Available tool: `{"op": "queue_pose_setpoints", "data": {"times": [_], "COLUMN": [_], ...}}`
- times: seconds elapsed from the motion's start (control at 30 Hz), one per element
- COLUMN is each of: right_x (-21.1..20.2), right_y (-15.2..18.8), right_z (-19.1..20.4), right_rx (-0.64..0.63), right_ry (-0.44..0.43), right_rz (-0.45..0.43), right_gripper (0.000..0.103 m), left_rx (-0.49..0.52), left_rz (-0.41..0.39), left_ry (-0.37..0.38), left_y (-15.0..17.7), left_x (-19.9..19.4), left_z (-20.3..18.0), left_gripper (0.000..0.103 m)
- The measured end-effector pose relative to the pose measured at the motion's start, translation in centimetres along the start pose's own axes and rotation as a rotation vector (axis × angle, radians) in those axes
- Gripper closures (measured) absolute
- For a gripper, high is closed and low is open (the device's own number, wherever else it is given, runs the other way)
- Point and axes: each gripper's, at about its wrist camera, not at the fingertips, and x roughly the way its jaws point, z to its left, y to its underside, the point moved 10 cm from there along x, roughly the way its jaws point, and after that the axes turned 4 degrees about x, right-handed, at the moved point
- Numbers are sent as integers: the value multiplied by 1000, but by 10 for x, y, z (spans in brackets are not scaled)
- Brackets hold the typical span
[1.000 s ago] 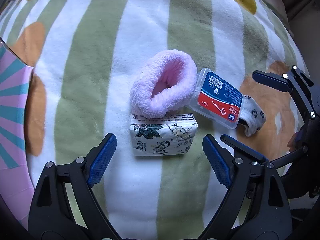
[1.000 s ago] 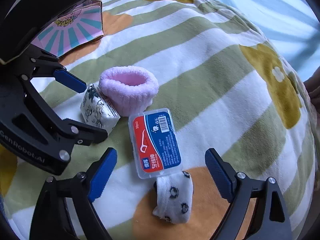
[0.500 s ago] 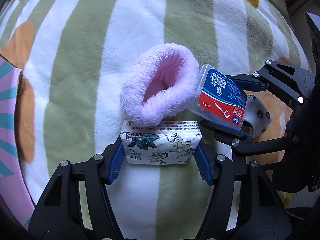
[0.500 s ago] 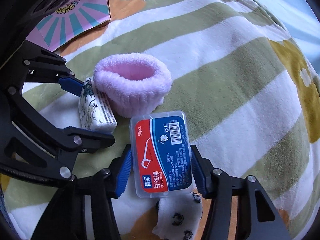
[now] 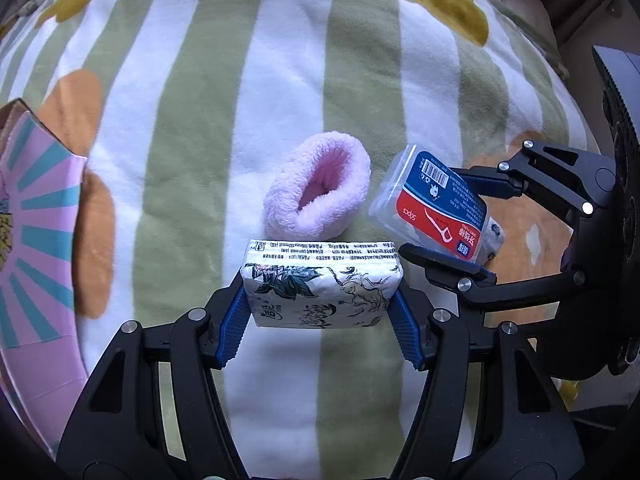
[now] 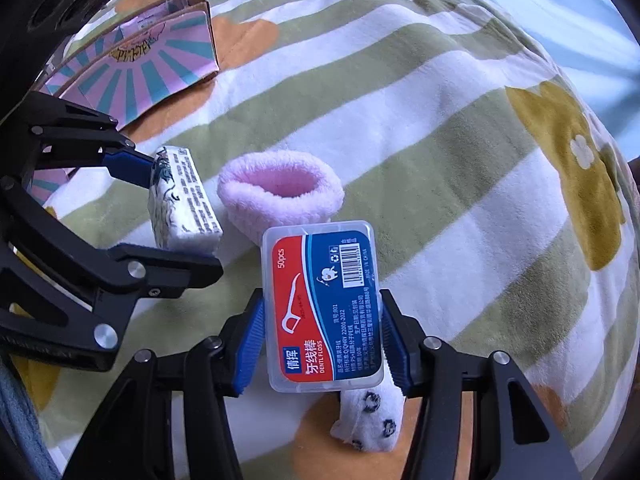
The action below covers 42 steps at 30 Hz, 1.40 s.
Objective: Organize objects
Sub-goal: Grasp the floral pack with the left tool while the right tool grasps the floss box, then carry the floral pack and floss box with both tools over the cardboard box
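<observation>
My left gripper (image 5: 320, 316) is shut on a white tissue pack (image 5: 320, 284) with dark floral print and holds it lifted above the blanket; the pack also shows in the right wrist view (image 6: 180, 204). My right gripper (image 6: 322, 340) is shut on a clear dental floss box (image 6: 322, 304) with a red and blue label, also lifted; it shows in the left wrist view (image 5: 436, 204). A fluffy pink band (image 5: 320, 196) lies on the blanket just beyond both (image 6: 280, 192). A small white sock with dark prints (image 6: 370, 420) lies under the floss box.
A striped green and white blanket (image 5: 280, 60) with flower shapes covers the surface. An open pink and teal cardboard box (image 5: 32, 248) lies at the left; it shows in the right wrist view (image 6: 156, 60) at the far left.
Both grippers closed from open, the left on the tissue pack and the right on the floss box, then lifted them off the blanket and away from the pink band.
</observation>
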Motion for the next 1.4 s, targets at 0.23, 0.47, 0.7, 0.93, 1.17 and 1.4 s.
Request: {"op": "queue_pose_setpoints", "data": {"times": [0.23, 0.47, 0.7, 0.93, 1.17, 1.4], "right_x": [-59, -123, -171, -207, -210, -218], "right_y": [-3, -8, -19, -12, 12, 18], "right_z": [18, 40, 66, 91, 102, 105], "right_rx": [124, 349, 617, 797, 931, 973], "right_ry": [67, 133, 180, 274, 316, 329], "right_rz": [-4, -16, -52, -86, -113, -128], "right_gripper": [54, 54, 54, 54, 54, 54], "left_rx": [41, 85, 146, 172, 204, 218], "left_rz": [-79, -151, -211, -230, -225, -234], "left_ry": [-10, 0, 23, 42, 26, 30], "left_y": [-9, -16, -6, 23, 49, 50], "left_x": [-71, -132, -184, -210, -210, -217], "left_z": [14, 30, 48, 68, 78, 75], "left_gripper": [44, 44, 44, 44, 44, 44]}}
